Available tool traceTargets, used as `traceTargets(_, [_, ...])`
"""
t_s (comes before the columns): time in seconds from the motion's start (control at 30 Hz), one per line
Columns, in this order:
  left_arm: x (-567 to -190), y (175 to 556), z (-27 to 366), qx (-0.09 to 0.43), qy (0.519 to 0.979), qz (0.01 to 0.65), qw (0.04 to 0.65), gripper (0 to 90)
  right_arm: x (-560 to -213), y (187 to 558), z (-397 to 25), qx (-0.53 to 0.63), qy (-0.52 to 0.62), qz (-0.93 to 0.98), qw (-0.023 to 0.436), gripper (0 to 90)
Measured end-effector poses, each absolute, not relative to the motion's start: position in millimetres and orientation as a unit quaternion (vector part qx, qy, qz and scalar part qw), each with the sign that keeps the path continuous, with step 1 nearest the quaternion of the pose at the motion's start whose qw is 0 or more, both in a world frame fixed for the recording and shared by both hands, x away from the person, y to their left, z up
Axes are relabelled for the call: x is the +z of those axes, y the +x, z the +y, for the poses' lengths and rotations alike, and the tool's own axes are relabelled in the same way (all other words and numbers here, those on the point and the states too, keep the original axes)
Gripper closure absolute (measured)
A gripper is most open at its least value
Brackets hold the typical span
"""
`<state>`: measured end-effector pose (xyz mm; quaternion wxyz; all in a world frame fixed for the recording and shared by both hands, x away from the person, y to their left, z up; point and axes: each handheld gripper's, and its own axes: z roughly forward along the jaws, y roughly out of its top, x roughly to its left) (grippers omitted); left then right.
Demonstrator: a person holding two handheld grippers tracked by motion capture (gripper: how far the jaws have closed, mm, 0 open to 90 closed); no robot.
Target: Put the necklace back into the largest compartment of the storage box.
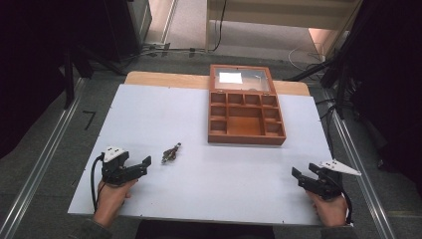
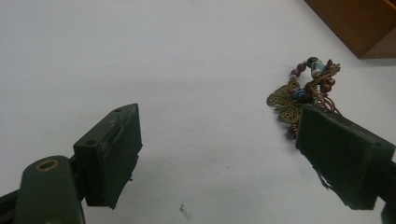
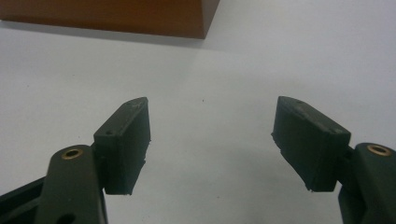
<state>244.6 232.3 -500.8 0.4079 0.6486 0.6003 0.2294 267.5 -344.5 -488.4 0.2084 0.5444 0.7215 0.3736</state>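
A white desk (image 1: 209, 189) spreads out in front of a seated person, whose two hands come in from its near edge, each holding a black two-jaw tool. The largest thing on the desk is an open wooden box (image 1: 246, 119), well ahead of both tools and nearer the right tool's side; its base is split into small compartments around one bigger middle one, and its glass-paned lid (image 1: 242, 79) lies open behind it. In the right tool view a corner of the box (image 3: 112, 16) sits ahead and to the left of the jaws. The left tool (image 1: 141, 167) rests at the near left of the desk in the person's left hand (image 1: 110, 196), a grey three-cornered plate on top and a black cable looping from its back; its jaws are spread wide with bare desk between them. The right tool (image 1: 304, 175) is at the near right, held by the right hand (image 1: 331, 209), and its jaws are likewise spread apart and grip nothing. The smallest item is a beaded bracelet (image 1: 170, 153) with a brass filigree charm, lying on the desk just ahead of the left tool. In the left tool view the bracelet (image 2: 306, 91) lies just beyond the right-hand jaw, partly hidden behind it.
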Motion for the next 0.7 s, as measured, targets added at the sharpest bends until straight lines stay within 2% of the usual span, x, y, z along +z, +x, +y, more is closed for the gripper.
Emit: traceTargets(0.7, [-500.4, 251.3, 220.1, 0.237, 0.658, 0.589, 0.405, 14.7, -487.7, 267.6, -342.4, 0.374, 0.540, 0.724, 0.209, 25.7])
